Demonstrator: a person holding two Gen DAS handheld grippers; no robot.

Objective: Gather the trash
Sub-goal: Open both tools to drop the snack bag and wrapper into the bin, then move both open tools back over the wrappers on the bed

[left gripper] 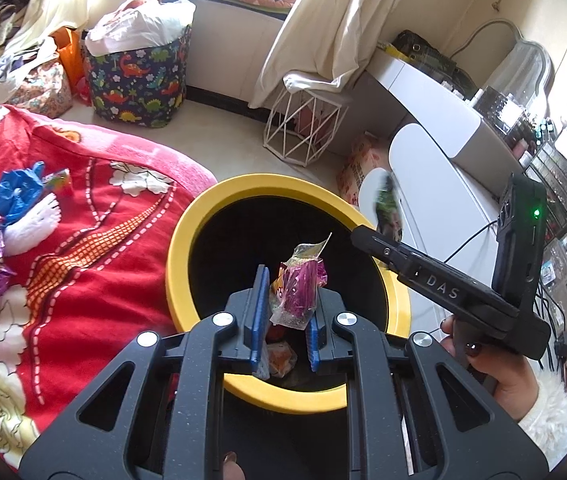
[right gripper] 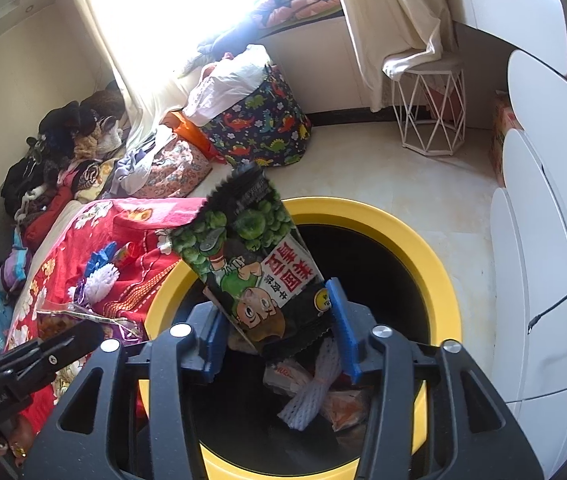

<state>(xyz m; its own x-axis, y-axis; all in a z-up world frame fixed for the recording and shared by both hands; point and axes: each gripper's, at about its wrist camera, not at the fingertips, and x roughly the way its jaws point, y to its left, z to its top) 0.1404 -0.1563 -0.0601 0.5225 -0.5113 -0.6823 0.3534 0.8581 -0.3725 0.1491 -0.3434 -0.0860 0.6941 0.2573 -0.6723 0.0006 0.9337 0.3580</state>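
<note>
Trash first: the purple wrapper sits dead centre of the left wrist view, between the blue pads of the left gripper, right over the black mouth of the yellow bin. The pads stand a little wider than the wrapper, which touches the right-hand one; I can't tell whether it is pinched or already let go. Its long axis runs near upright in frame, the twisted clear tail pointing to the upper right.

Over in the right wrist view, the right gripper has the green pea packet low between its pads, and again a real clamp can't be confirmed. The packet's long axis slants from lower right to upper left, and its serrated top edge points away over the bin's far rim, towards the red quilt.

The risks, as I judge them: that packet leans well out, so a careless release could tip it onto the rim or the quilt. The light wrapper may cling to a pad. More wrappers lie on the quilt, left of frame.
</note>
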